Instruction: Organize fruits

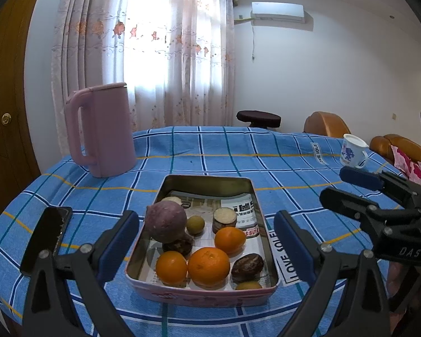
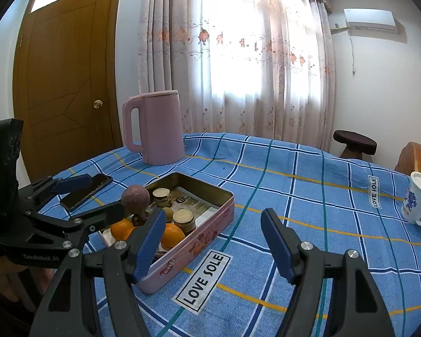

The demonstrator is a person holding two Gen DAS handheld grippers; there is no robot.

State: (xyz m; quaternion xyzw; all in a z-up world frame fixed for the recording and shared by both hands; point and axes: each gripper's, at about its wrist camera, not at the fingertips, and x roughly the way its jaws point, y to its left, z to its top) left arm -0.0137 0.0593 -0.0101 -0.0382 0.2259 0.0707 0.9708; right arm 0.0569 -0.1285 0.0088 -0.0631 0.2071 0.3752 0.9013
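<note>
A pink metal tin [image 1: 199,299] [image 2: 210,219] sits on the blue checked tablecloth. It holds three oranges [image 1: 209,265] [image 2: 171,235], a purple fruit [image 1: 166,224] [image 2: 135,198], dark brown fruits [image 1: 247,264], small yellow-green fruits [image 1: 195,224] and a cut round piece [image 1: 225,219] [image 2: 183,219]. My left gripper [image 1: 207,244] is open and empty, its jaws on either side of the tin's near end; it also shows in the right wrist view [image 2: 98,193]. My right gripper [image 2: 213,238] is open and empty, right of the tin over bare cloth; it also shows in the left wrist view [image 1: 342,185].
A pink kettle [image 1: 101,129] [image 2: 154,126] stands at the back left. A black phone [image 1: 46,238] [image 2: 87,191] lies left of the tin. A white mug [image 1: 352,150] [image 2: 416,200] stands at the right. A stool [image 1: 258,118] and orange chairs [image 1: 325,123] are beyond the table.
</note>
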